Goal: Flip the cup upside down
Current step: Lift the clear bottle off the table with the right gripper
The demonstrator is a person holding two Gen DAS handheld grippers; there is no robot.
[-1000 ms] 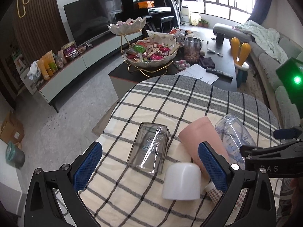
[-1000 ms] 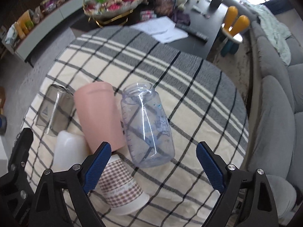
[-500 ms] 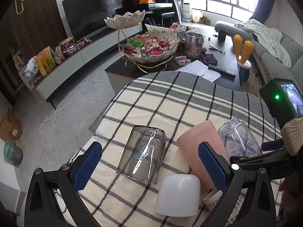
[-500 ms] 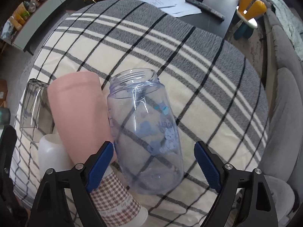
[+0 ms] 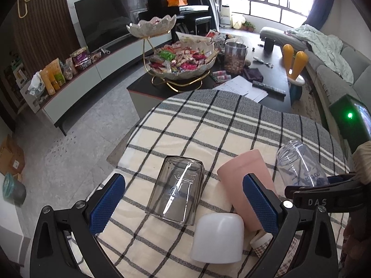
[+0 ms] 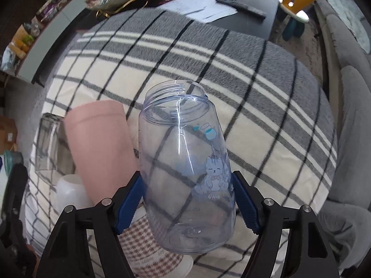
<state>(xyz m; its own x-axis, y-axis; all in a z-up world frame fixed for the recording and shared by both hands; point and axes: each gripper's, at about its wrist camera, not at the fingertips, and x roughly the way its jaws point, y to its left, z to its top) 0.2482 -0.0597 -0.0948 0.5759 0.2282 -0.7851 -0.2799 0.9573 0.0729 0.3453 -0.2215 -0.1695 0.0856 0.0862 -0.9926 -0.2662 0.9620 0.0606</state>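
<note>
Between the blue pads of the right gripper (image 6: 187, 199) sits the clear blue cup (image 6: 185, 169), a see-through plastic one with a cartoon cat printed on its side. The fingers are clamped on its lower body, one pad on each flank, and its threaded mouth points up and away from the camera, so it is not yet turned over. It appears lifted or tipped off the checked tablecloth (image 6: 266, 115), near the cloth's near edge, though whether its base is fully off the cloth I cannot tell.

Just to its left, on that same near side, lie a pink tumbler (image 6: 99, 143), a smoky glass (image 5: 176, 190), a white cup (image 5: 218, 238) and a houndstooth paper cup (image 6: 148, 245), packed close together. The left gripper (image 5: 183, 206) hangs over the glass with its fingers wide apart, holding nothing.

The risks, as I judge them: the wall is smooth, curved plastic and the pads grip low, so the top-heavy body may swivel or slip between them during the turn. Swinging the mouth down to the left could knock the pink tumbler and send it rolling into its neighbours. Setting the narrow rim on soft, possibly wrinkled cloth may leave it tilted, and a release too early would let it topple.
</note>
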